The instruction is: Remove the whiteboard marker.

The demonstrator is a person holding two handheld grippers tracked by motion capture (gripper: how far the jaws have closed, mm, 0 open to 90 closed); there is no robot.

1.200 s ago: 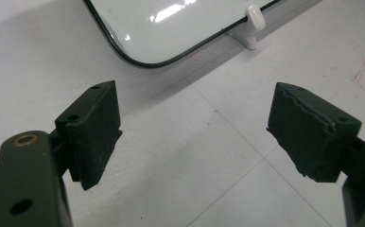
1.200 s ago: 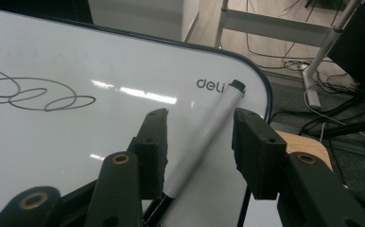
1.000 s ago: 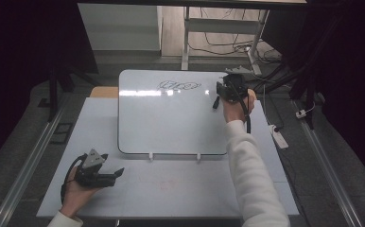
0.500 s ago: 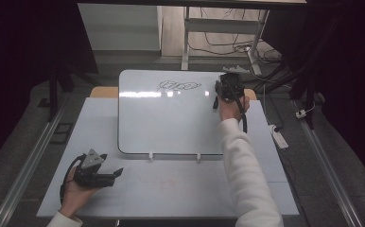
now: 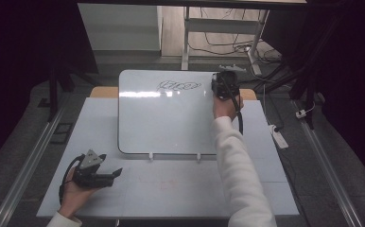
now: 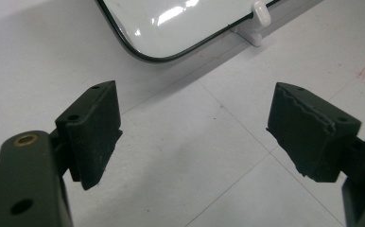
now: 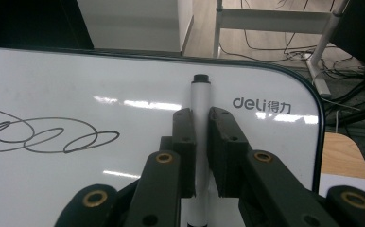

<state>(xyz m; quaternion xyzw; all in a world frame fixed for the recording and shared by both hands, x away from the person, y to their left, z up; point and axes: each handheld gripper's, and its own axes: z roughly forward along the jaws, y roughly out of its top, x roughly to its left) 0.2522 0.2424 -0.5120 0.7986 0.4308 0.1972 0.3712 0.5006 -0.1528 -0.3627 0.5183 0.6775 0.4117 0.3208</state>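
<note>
Tongs in my right hand (image 7: 199, 125) have just been closing and now pinch the white marker (image 7: 200, 101), which lies on the far right corner of the whiteboard (image 5: 166, 123); a second ago they were wider. My left tongs (image 6: 195, 137) rest spread over the bare worktop (image 5: 180, 189), unmoved. My right gripper view adds the marker's black end and the brand print, which the high view cannot resolve. One marker, one board, one scribble (image 5: 178, 86), two tongs.
</note>
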